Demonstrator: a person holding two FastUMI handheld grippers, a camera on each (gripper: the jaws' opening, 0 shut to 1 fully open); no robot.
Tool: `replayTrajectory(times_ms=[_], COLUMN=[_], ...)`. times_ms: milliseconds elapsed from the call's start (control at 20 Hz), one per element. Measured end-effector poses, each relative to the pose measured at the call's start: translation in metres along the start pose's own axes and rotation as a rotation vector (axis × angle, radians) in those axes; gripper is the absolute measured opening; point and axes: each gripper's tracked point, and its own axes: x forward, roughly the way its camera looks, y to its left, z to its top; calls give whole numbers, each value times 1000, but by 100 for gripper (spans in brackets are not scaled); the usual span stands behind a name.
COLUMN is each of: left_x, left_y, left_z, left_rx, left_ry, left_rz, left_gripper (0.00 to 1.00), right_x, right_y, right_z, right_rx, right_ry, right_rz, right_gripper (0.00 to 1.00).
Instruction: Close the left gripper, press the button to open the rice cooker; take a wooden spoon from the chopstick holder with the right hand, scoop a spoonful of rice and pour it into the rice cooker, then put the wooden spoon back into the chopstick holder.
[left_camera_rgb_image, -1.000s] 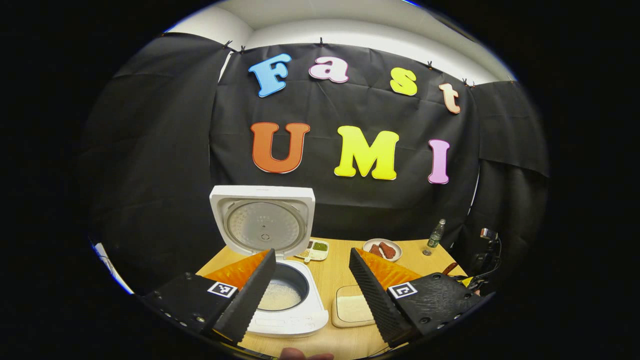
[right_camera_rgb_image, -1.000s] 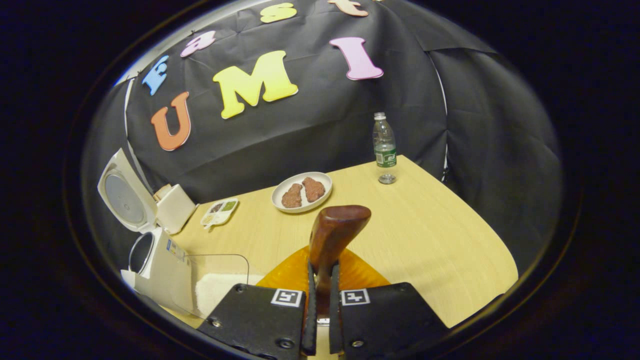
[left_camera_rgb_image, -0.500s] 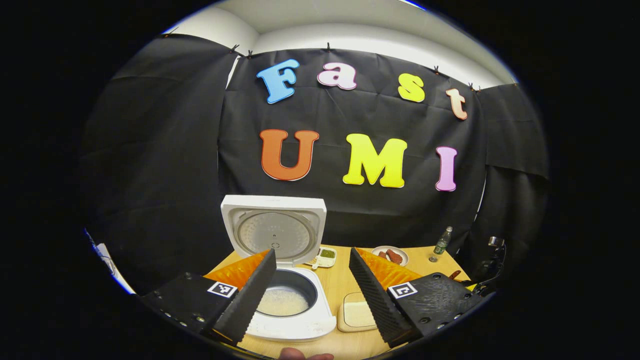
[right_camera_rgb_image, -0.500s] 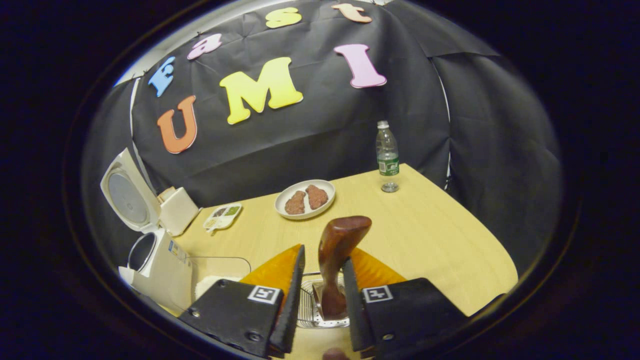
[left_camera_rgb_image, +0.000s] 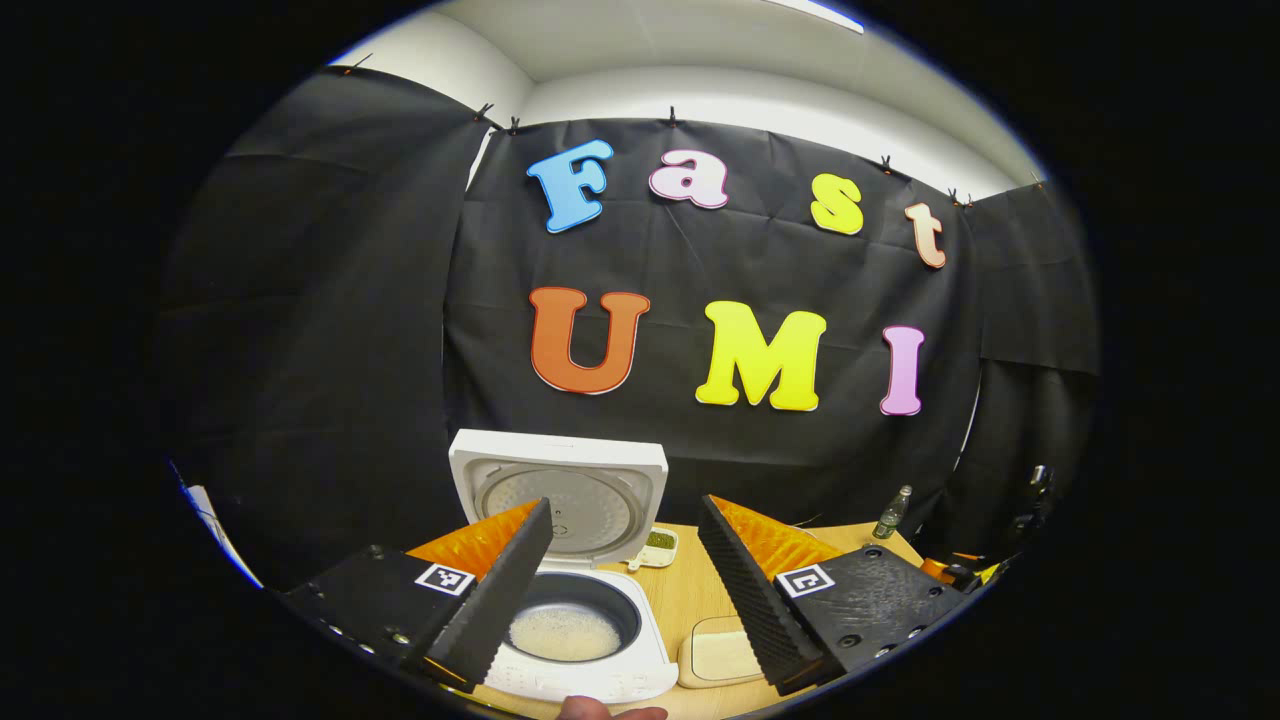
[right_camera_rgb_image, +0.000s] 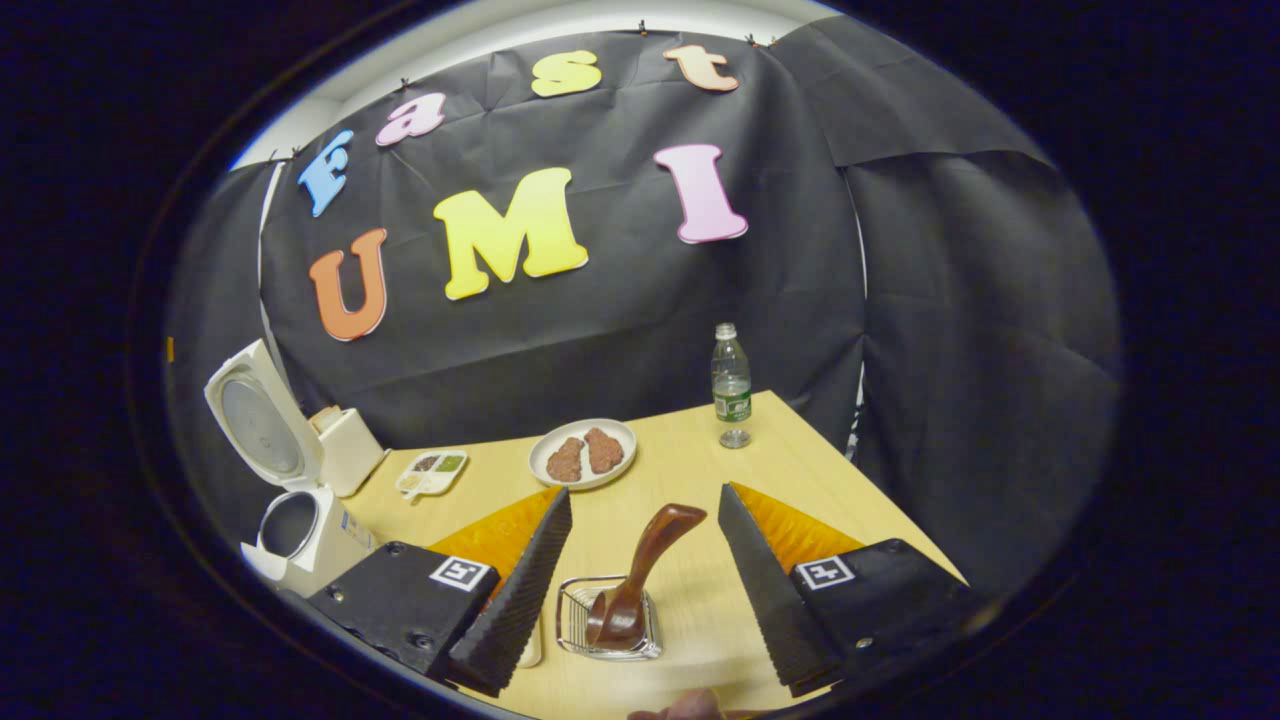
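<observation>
Wooden spoon (right_camera_rgb_image: 640, 580) is back in the wire chopstick holder (right_camera_rgb_image: 608, 630) now, leaning right, and nothing's gripping it. A second ago the right gripper (right_camera_rgb_image: 640, 590) was clamped tight on the handle; half a second ago it had started letting go, and now its fingers are spread wide either side of the spoon, pulled back and higher so the holder looks smaller. The spoon's bowl sits down inside the wires, so it's hard to see properly.

Left gripper (left_camera_rgb_image: 625, 590) is spread open too, same as before, but it's tilted up a bit, so the rice cooker (left_camera_rgb_image: 575, 620) sits lower, its front edge cut off. Lid's up, rice inside the pot. Right of it, the rice tray (left_camera_rgb_image: 722, 655) is partly hidden behind a finger.

Farther back: a plate of meat (right_camera_rgb_image: 583, 453), a small sauce dish (right_camera_rgb_image: 430, 472), and a water bottle (right_camera_rgb_image: 732, 385) at the table's (right_camera_rgb_image: 830, 480) far edge.
</observation>
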Motion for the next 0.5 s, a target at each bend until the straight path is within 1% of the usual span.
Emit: replayTrajectory(times_ms=[200, 350, 500], left_x=[23, 48, 79], left_y=[14, 26, 40], left_z=[27, 51, 64], left_rx=[37, 25, 23], left_ry=[-41, -67, -80], left_rz=[24, 43, 65], left_gripper=[94, 94, 94], right_x=[-30, -56, -84], right_y=[2, 7, 13], right_z=[33, 60, 81], right_rx=[-42, -68, -92], right_ry=[-60, -115, -167], right_rz=[-11, -15, -21], right_gripper=[96, 100, 99])
